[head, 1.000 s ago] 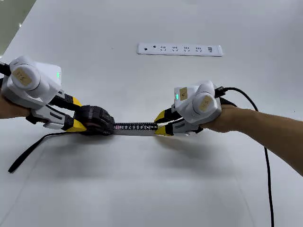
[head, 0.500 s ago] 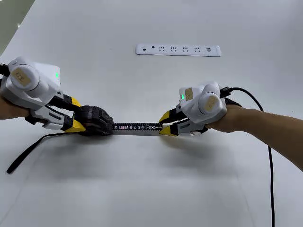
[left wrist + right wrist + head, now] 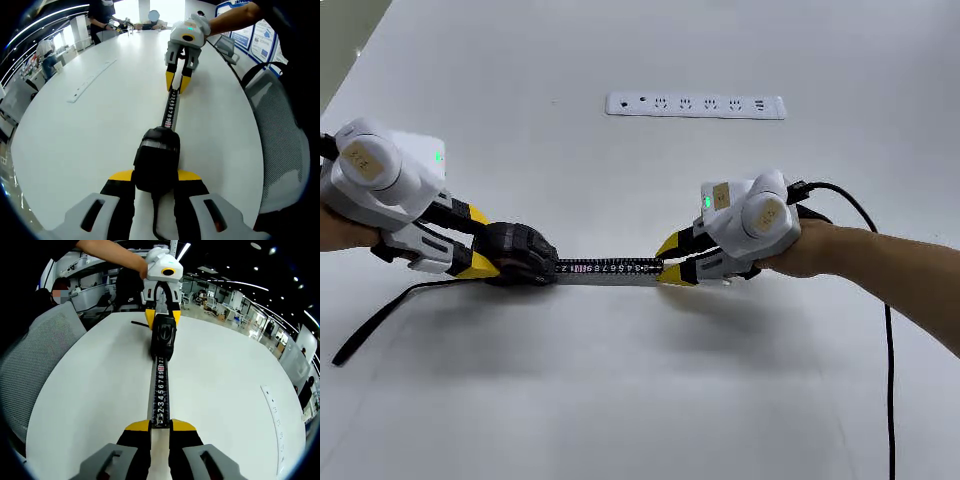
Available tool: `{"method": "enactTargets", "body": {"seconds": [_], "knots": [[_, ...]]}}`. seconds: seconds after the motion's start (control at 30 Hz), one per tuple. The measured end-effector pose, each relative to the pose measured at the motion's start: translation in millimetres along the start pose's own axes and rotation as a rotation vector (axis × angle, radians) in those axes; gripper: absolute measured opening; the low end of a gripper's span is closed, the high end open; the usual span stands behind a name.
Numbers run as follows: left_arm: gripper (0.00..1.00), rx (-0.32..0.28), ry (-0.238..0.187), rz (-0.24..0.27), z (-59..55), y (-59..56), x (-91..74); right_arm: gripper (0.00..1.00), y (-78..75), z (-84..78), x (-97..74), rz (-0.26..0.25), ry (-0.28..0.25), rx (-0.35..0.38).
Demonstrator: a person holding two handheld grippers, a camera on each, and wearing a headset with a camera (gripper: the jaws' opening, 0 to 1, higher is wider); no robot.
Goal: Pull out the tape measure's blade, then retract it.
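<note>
left gripper (image 3: 483,242) clamps tape measure (image 3: 523,254), right gripper (image 3: 670,260) pinches blade (image 3: 610,267), its hook hidden between the jaws

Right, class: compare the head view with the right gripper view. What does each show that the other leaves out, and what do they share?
Head view's own: the hand holding the right gripper and its black cable. Right gripper view's own: a grey mesh chair and ceiling lights. Shared: the white table, the left gripper shut on the tape measure, and the blade stretched to the right gripper's shut jaws.
</note>
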State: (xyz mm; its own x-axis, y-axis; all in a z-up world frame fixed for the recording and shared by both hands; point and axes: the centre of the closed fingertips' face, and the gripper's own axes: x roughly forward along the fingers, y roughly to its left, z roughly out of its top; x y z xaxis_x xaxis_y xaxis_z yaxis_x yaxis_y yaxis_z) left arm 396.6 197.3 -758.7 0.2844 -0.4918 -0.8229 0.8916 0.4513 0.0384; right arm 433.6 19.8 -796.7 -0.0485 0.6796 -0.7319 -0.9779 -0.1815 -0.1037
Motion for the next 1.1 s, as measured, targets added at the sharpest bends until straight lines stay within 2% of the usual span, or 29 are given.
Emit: {"method": "enactTargets", "body": {"seconds": [1.1], "knots": [[0.24, -0.008, 0.005, 0.001, 3.4, 2.8, 2.4, 0.09, 2.2, -38.3, -35.1, -0.013, 0.057, 0.036]]}}
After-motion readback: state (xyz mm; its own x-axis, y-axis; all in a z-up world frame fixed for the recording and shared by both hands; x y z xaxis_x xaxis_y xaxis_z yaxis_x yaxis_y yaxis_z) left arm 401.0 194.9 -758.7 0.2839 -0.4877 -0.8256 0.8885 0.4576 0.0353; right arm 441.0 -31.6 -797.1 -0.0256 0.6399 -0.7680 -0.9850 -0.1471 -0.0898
